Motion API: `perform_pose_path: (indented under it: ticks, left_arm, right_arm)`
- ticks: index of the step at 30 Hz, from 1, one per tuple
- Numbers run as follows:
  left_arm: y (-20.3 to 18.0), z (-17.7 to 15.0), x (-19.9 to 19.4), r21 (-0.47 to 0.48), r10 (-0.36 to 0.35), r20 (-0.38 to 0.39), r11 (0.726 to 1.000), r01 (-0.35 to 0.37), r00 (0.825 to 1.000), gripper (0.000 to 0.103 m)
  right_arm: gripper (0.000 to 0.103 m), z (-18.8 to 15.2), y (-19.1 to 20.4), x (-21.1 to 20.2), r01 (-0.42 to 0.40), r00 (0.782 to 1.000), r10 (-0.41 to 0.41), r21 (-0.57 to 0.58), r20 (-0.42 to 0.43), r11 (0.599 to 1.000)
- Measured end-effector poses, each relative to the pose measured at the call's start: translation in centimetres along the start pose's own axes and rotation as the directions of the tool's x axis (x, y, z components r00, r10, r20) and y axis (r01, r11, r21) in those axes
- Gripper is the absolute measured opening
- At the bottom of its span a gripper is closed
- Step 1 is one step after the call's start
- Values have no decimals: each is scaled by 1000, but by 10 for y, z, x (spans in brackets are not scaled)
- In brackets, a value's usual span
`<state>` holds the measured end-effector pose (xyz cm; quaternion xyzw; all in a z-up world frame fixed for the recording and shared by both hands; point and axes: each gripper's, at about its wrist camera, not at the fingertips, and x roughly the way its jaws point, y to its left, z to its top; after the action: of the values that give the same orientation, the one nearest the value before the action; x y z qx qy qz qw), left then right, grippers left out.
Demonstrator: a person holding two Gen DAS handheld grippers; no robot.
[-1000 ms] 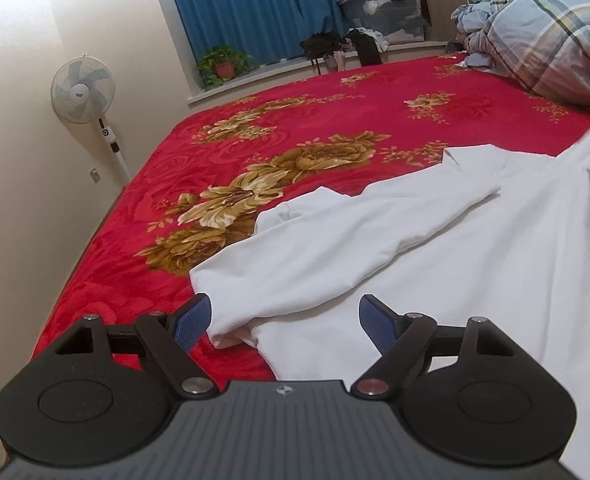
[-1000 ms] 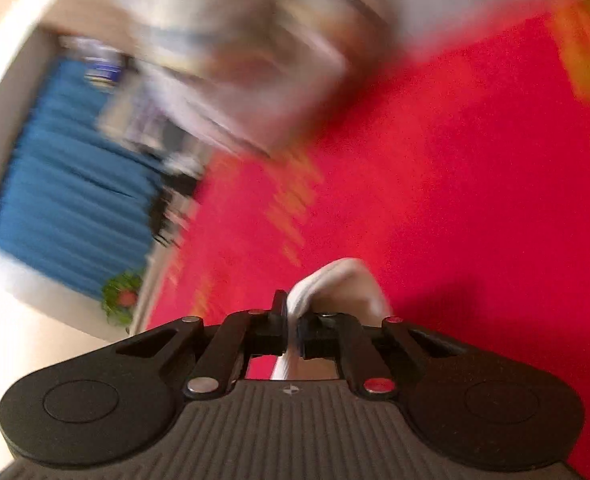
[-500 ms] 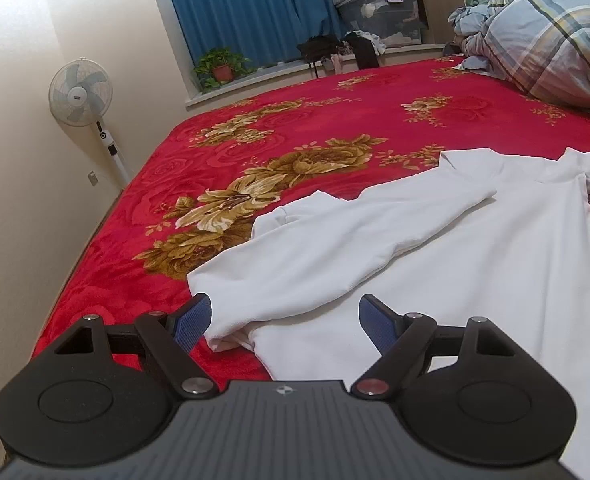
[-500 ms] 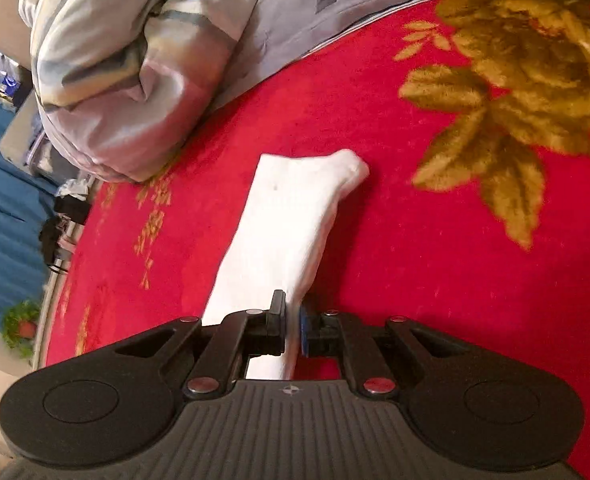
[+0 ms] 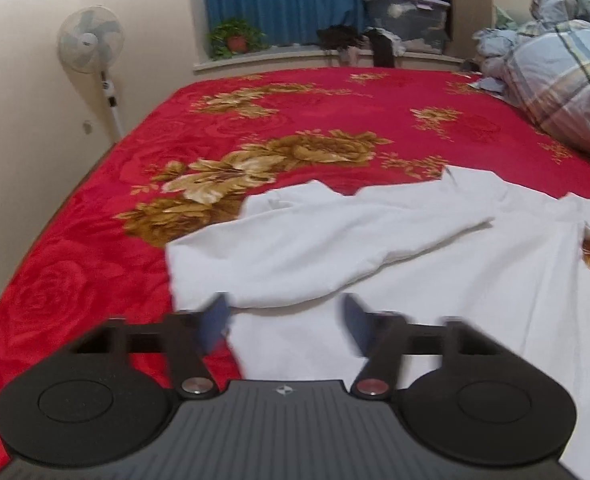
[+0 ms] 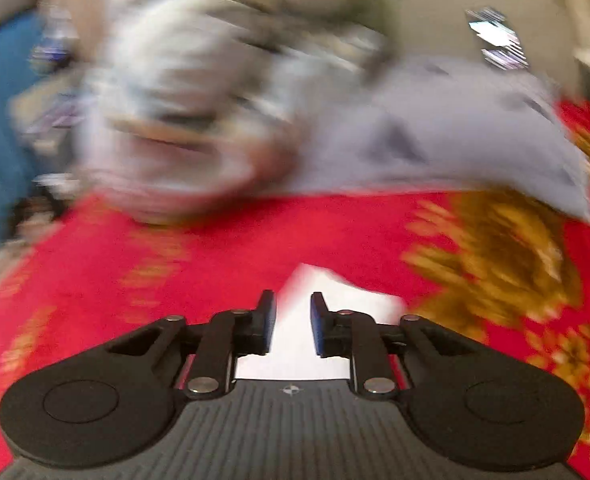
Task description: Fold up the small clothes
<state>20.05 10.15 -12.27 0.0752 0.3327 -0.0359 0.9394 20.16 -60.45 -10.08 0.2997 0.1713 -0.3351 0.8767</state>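
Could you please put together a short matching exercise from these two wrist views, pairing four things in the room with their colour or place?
Things:
1. garment
2. bedspread
3. fan
4. potted plant

Descriptions:
A. red with gold flowers
B. on the window ledge, in front of the blue curtain
C. white, spread on the bed near the grippers
D. on a stand on the floor, by the wall beside the bed

Pairs: 1-C, 2-A, 3-D, 4-B
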Motion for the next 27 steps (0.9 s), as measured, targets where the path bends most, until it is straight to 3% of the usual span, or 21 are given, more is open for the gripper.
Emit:
perform_pose_path:
  ticks: [2,3,6,8,10,11,12,14,15,16,18,20,22,23,24,25,26,27]
  left_arm:
    - [-6,3,9,35,-14,-1,999,14,1000,9]
    - [-8,4,13,46,-14,4,999,14,1000,9]
    - [-14,8,24,45,-19,18,999,18,1000,9]
    - [-23,11,31,60,-44,29,997,42,999,9]
    - [-38,19,42,83,-71,31,994,68,997,11]
    - [-47,24,49,93,-84,28,992,81,996,11]
    - [-55,28,55,100,-100,25,990,97,995,12]
    - [-77,40,72,87,-140,16,987,138,990,17]
    - [-90,46,83,77,-155,6,985,154,988,24]
    - [-100,50,93,70,-170,-8,983,170,985,30]
    - [-128,58,115,56,-205,-53,977,208,977,63]
    - [-149,63,134,73,-181,-68,980,186,981,66]
    - [-164,66,155,107,-152,-103,981,163,983,66]
    - [-168,67,165,125,-135,-125,981,150,983,61]
    - [-168,67,174,142,-113,-147,981,134,983,43]
    - [-163,69,179,149,-111,-152,980,134,982,40]
    - [-155,72,179,136,-150,-148,976,171,977,25]
    - [-144,75,176,125,-189,-136,971,206,972,14]
  right_arm:
    - [23,2,34,-31,-159,987,158,-44,-28,986]
    - [24,1,52,-49,-245,969,240,-82,-59,966]
    - [29,-17,96,-105,-458,886,429,-188,-177,869]
    - [43,-39,111,-133,-556,823,501,-194,-268,808]
    - [47,-74,119,-143,-640,736,543,-153,-403,753]
    - [47,-91,121,-142,-660,706,545,-142,-453,737]
    - [47,-112,124,-139,-666,691,525,-154,-497,730]
    - [46,-153,133,-122,-606,714,367,-264,-596,750]
    - [46,-168,135,-111,-588,712,303,-302,-633,750]
    - [45,-178,136,-104,-595,702,290,-312,-650,741]
    - [44,-196,137,-92,-574,710,219,-370,-669,730]
    - [44,-212,133,-82,-539,720,136,-426,-680,726]
    - [44,-226,133,-88,-523,725,108,-441,-680,729]
    - [46,-228,134,-90,-524,732,109,-453,-673,722]
    - [45,-228,139,-91,-528,737,109,-468,-667,709]
    - [37,-229,141,-93,-529,743,109,-479,-660,701]
    - [19,-229,142,-93,-528,745,111,-479,-658,701]
    - [9,-228,143,-93,-537,738,122,-468,-664,702]
